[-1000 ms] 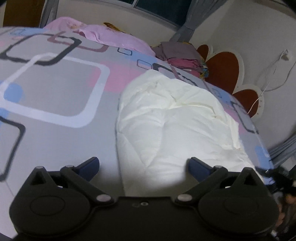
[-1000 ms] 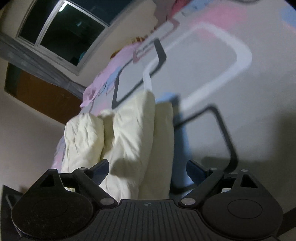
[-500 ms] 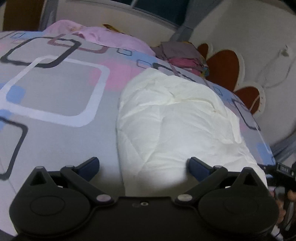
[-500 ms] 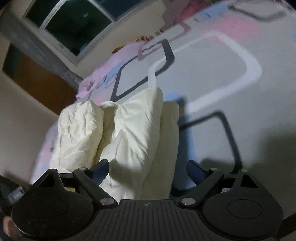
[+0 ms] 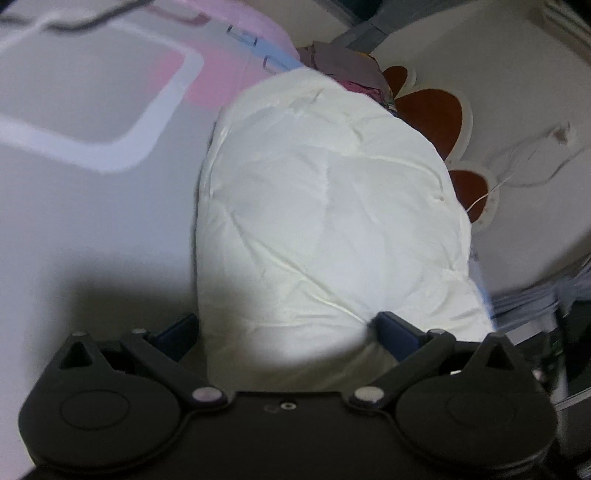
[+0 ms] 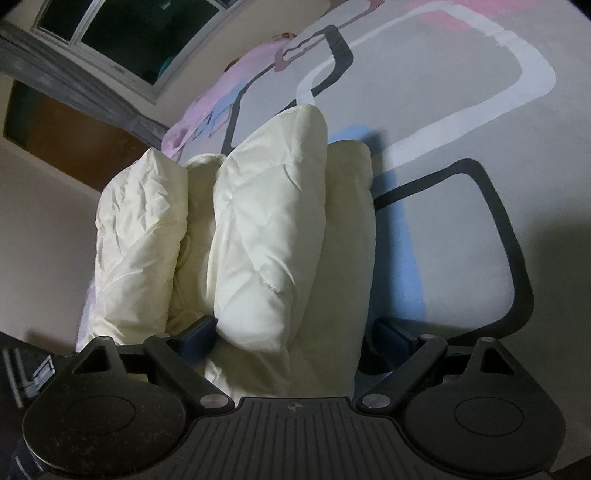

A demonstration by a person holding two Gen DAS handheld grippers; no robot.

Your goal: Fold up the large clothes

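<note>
My left claw [image 5: 286, 330] is spread wide, pinching nothing; the near end of the cream quilted duvet [image 5: 325, 206] lies between its blue fingertips [image 5: 393, 326]. From there the duvet runs toward 12 o'clock across the patterned bedsheet [image 5: 92, 192], with folded clothes [image 5: 345, 66] just beyond its far end and the red-petalled headboard [image 5: 432, 110] at 1 o'clock. My right claw [image 6: 295, 334] is likewise spread, its fingers either side of the duvet's [image 6: 266, 236] folded layers. A dark window [image 6: 122, 33] sits far off at 11 o'clock.
</note>
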